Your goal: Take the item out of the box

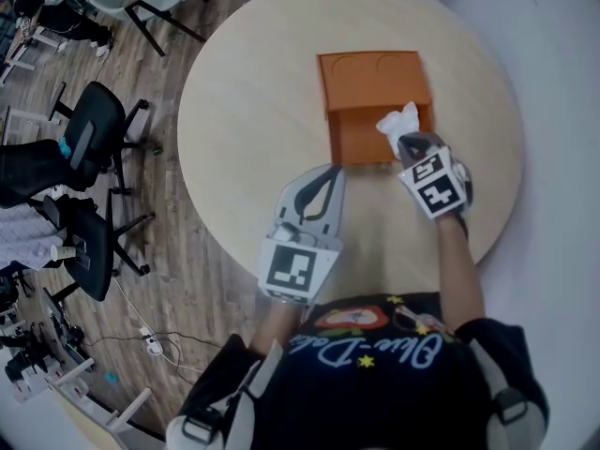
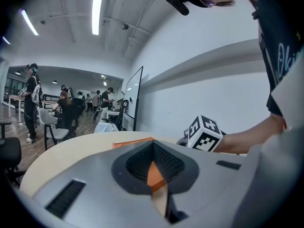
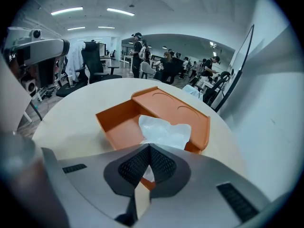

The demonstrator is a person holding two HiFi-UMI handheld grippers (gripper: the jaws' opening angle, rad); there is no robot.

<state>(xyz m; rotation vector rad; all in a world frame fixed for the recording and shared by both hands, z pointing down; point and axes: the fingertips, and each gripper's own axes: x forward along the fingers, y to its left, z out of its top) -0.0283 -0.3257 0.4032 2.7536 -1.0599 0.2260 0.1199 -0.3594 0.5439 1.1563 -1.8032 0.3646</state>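
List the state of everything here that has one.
Orange box: open, lid folded back.
White item: pinched in the right gripper, at the box's right side.
Right gripper: shut on the white item.
Left gripper: shut, empty, near the box's front.

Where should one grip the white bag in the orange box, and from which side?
Grip the white bag at its crumpled near edge, from the person's side: the orange box has its lid laid open behind, and the right gripper pinches there.
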